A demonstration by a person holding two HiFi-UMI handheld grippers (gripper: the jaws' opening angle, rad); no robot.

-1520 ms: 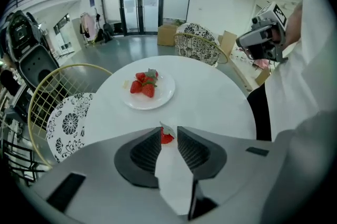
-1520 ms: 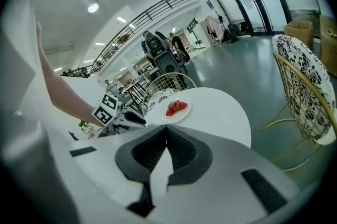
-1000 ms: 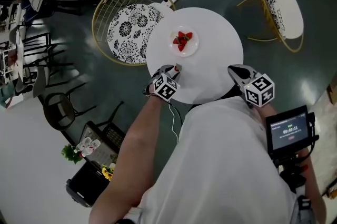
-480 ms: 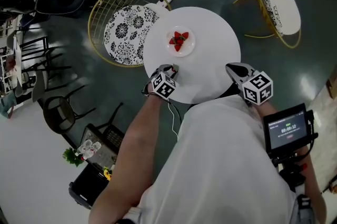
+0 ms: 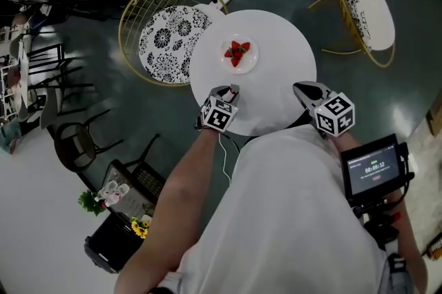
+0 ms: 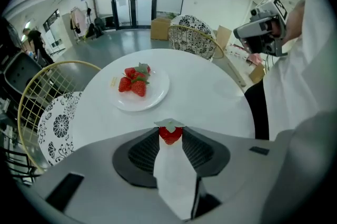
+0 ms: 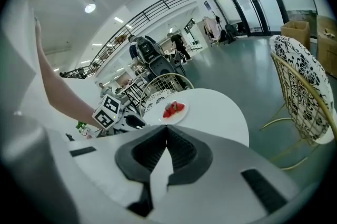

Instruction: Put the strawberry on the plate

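Strawberry (image 6: 170,134) with its green cap up sits pinched at the tips of your left gripper (image 5: 230,91), whose jaws are closed onto it from both sides. It hangs over the round white table (image 6: 210,97), on your side of the plate (image 6: 158,98) and apart from it; bare white tabletop lies between the two.

The plate is small, white and round, and it lies flat, left of the table's middle as you look down. Several strawberries in a small heap (image 6: 135,81) already rest in it, leaves showing, crowded toward its far-left part. The near-right part of the plate is bare.

Your right gripper (image 7: 166,128) is to the right of the plate and well apart from it, at the table's near edge. Its jaws meet with nothing between them.

Left of the plate, beyond the table's edge, stands a gold wire chair with a black-and-white patterned cushion (image 5: 169,43); its seat reaches just under the table's rim. A second chair of the same kind (image 5: 366,6) stands far right of the plate, clear of the table. A small lit screen (image 5: 373,170) sits by your right arm, on the near right side.
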